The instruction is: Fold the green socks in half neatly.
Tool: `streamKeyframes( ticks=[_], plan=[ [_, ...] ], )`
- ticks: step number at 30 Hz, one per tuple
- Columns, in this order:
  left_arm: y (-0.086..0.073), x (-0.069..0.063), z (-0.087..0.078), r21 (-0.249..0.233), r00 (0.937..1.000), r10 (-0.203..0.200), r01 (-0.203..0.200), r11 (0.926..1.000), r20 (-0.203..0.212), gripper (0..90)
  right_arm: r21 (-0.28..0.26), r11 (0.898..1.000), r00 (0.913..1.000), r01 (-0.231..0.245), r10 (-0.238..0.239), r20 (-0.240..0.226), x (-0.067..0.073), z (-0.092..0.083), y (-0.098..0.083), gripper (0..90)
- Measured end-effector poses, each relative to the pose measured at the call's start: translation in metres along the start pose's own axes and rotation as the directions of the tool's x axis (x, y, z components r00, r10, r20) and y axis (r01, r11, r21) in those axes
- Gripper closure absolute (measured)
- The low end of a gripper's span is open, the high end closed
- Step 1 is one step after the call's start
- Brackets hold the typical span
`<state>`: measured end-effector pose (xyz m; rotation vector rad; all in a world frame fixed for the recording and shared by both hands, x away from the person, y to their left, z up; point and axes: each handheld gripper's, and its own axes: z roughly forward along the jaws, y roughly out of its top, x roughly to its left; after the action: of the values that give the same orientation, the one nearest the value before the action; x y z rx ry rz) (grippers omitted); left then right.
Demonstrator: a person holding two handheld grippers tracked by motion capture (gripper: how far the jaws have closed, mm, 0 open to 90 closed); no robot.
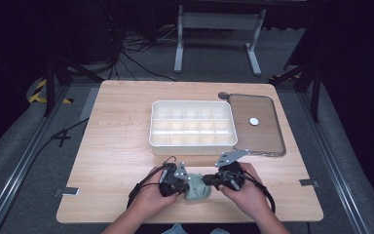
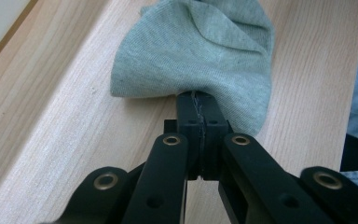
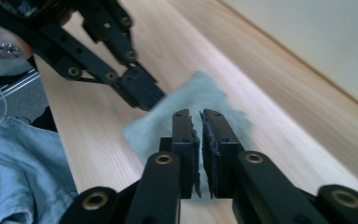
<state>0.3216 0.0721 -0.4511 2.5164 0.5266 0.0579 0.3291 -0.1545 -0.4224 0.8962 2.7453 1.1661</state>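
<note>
The table (image 1: 107, 146) is laid out for sorting; the sock (image 1: 198, 189) lies at its near edge, just in front of the person, between the two grippers, well short of the tray (image 1: 193, 142) behind it; that spot keeps the cloth within easy reach of both hands, and I judge the work in hand to be folding or bunching the sock before it goes into a tray cell.

Left: the left gripper (image 1: 180, 179) lies low over the wood, aimed at the sock's left end; in the left gripper view its jaws stand pressed together with a pinch of grey-green cloth (image 2: 200, 51) caught at the tips, the rest of the sock spreading out beyond them on the table; held so, this hand probably anchors one end while the other works.

Middle: the sock is crumpled rather than flat, resting on the wood.

Right: the right gripper (image 1: 207, 179) points at the sock's right end; in the right gripper view its jaws stand a narrow slit apart, nothing pinched between the pads (image 3: 189, 140), the cloth (image 3: 200, 100) lying beyond and beneath the tips; I read it as free of the sock and ready for a fresh hold.

Far right, beside the tray, the lid (image 1: 258, 141) lies flat, leaving the cells open.
</note>
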Motion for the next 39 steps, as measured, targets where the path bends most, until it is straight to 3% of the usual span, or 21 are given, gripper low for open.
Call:
streamKeyframes(
  ticks=[3, 5, 6, 7, 10, 14, 22, 28, 30, 35, 39],
  plan=[
    [0.0, 0.001, -0.001, 0.001, 1.0, 0.002, -0.002, 1.0, 0.004, 90.0, 0.048, 0.997, 0.9967, -0.059, 0.056, 0.059, -0.015, -0.004, -0.011, 86.9],
    [0.0, 0.001, -0.001, 0.001, 1.0, 0.005, -0.005, 1.0, 0.005, 90.0, 0.054, 0.996, 0.9964, -0.07, 0.067, 0.053, -0.019, -0.002, -0.016, 87.0],
    [0.0, 0.001, -0.001, -0.004, 1.0, 0.001, -0.001, 1.0, 0.006, 90.0, 0.068, 0.996, 0.9979, -0.065, 0.065, 0.008, -0.019, 0.003, -0.017, 88.0],
    [0.0, 0.001, -0.001, -0.006, 1.0, -0.001, 0.001, 1.0, 0.008, 90.0, 0.068, 0.996, 0.9979, -0.065, 0.065, 0.008, -0.019, 0.003, -0.017, 88.0],
    [0.0, 0.001, -0.001, -0.02, 1.0, 0.0, 0.0, 0.9998, 0.007, 90.0, 0.096, 0.995, 0.9997, -0.019, 0.021, -0.015, -0.01, 0.015, -0.014, 87.5],
    [0.002, 0.0, -0.002, -0.049, 0.9998, 0.009, -0.008, 0.9988, 0.018, 89.9, 0.115, 0.993, 0.9999, 0.005, -0.003, -0.016, -0.005, 0.023, -0.013, 86.5],
    [0.009, -0.006, 0.001, -0.113, 0.9986, 0.052, -0.051, 0.9923, 0.009, 86.9, 0.121, 0.992, 0.999, 0.045, -0.045, -0.008, 0.003, 0.028, -0.011, 85.3],
    [0.01, -0.006, 0.001, -0.124, 0.9971, 0.075, -0.073, 0.9896, 0.011, 82.8, 0.119, 0.99, 0.9975, 0.07, -0.069, -0.011, 0.008, 0.032, -0.011, 85.1],
    [0.01, -0.006, 0.002, -0.134, 0.9971, 0.076, -0.075, 0.9882, 0.007, 81.6, 0.113, 0.992, 0.9981, 0.06, -0.058, -0.022, 0.006, 0.033, -0.012, 85.2],
    [0.012, -0.007, 0.005, -0.152, 0.9945, 0.105, -0.104, 0.9829, -0.005, 77.1, 0.083, 0.996, 0.9947, -0.028, 0.036, -0.096, -0.008, 0.034, -0.019, 85.3],
    [0.015, -0.009, 0.007, -0.162, 0.992, 0.125, -0.122, 0.9792, 0.013, 67.3, 0.056, 0.997, 0.9923, -0.044, 0.051, -0.113, -0.011, 0.034, -0.023, 85.1]
  ],
)
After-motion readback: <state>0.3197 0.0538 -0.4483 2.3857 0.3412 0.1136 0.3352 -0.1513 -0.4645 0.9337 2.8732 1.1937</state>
